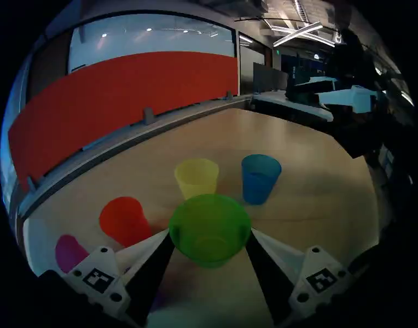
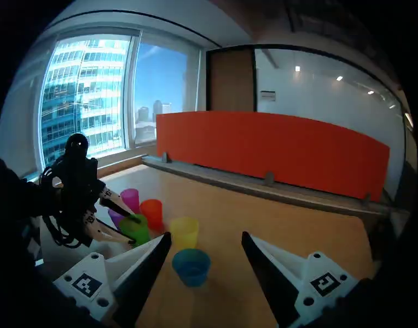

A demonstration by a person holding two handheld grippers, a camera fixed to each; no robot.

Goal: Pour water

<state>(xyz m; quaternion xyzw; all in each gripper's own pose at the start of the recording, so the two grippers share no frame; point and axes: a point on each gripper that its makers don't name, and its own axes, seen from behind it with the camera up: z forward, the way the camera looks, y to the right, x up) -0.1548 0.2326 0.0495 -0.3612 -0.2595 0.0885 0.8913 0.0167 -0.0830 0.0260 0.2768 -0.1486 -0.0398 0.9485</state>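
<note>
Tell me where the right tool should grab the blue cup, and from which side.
Probably grip the blue cup across its upper wall, under the rim. It stands upright, tapering downward, with the yellow cup behind, so bring the open right tool in from the near side.

A translucent green cup [image 1: 210, 229] was held upright between the fingers of the left gripper [image 1: 209, 235], its mouth open. Beyond it, a yellow cup [image 1: 197, 177] and a blue cup [image 1: 260, 177] were seen standing upright, just beside each other. A red cup [image 1: 124, 220] and a purple cup [image 1: 69, 252] were set to the left.
</note>
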